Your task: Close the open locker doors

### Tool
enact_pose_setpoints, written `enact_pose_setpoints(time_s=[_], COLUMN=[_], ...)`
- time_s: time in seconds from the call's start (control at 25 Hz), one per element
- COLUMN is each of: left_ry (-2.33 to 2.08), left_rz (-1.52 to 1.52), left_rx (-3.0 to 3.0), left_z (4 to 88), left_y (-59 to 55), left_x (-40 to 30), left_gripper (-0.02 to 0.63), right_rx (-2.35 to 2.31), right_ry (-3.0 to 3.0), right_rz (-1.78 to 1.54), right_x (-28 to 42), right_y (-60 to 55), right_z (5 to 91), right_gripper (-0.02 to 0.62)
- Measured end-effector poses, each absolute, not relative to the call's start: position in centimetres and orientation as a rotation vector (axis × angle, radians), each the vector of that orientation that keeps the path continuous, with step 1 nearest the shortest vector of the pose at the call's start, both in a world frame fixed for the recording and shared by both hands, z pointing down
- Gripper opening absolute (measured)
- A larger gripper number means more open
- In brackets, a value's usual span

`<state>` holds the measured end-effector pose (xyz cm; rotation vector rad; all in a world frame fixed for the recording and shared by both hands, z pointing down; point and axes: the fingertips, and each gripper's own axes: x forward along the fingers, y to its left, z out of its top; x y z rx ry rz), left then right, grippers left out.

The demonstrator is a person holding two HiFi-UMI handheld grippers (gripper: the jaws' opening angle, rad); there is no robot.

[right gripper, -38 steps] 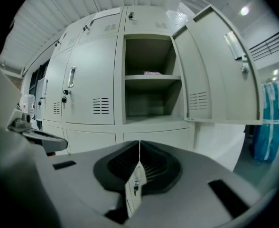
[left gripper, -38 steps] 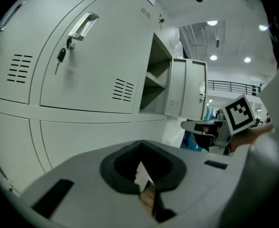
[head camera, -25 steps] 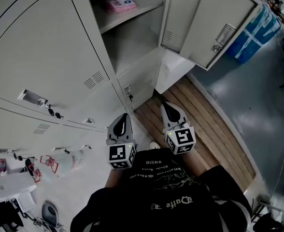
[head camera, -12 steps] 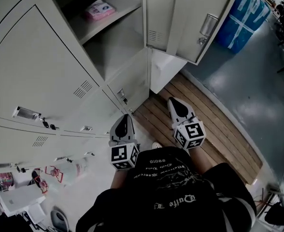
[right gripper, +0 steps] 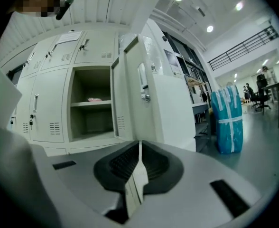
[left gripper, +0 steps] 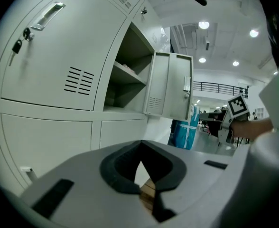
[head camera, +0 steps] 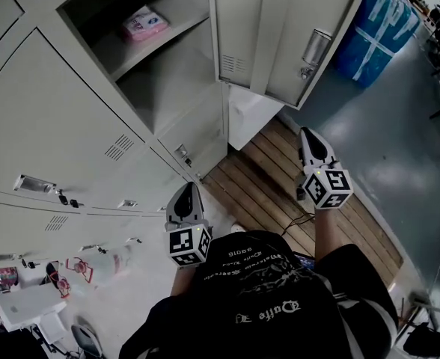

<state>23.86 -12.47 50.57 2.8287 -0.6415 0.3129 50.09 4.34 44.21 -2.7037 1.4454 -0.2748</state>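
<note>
Right gripper (head camera: 307, 133): jaws pressed together, nothing held. It hovers over the edge of the brown wooden slat platform (head camera: 265, 189), below the pale grey metal locker door (head camera: 287, 36) and clear of it; that door stands swung wide open. Left gripper (head camera: 190, 188): jaws likewise closed and empty, near the closed grey lower lockers (head camera: 93, 148). Open locker compartment (head camera: 167, 88): flat pink packet (head camera: 145, 22) lying on its shelf. Blue wrapped bundle (head camera: 377, 36) stands beyond the open door.

The locker door (head camera: 280, 36) is smooth painted sheet metal with a dull satin sheen, the slatted platform (head camera: 269, 193) bare matt wood, the floor (head camera: 399, 140) glossy grey.
</note>
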Motion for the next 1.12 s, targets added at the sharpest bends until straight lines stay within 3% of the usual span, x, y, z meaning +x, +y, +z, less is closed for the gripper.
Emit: enact_pose_setpoints(time_s=[0.68,0.84,1.12], left_ry=[-0.787,-0.801,-0.824], left_rz=[0.355,0.365,0.386], left_rx=[2.799,2.795,2.801], left_z=[50.5,50.6,50.6], left_y=[-12.8,-12.6,-12.4], left_x=[24.1,24.2,24.0], left_gripper=[0.006,0.006,0.006], right_rx=[-2.566,-2.46,-2.277], right_ry=[1.765,1.949,2.074], right_rz=[-0.19,-0.222,-0.282], right_x=[60.1,59.9,59.9], right_y=[2.9,2.1,1.9], right_z=[39.5,39.6,39.7], right_gripper=[0.012,0.103,0.103])
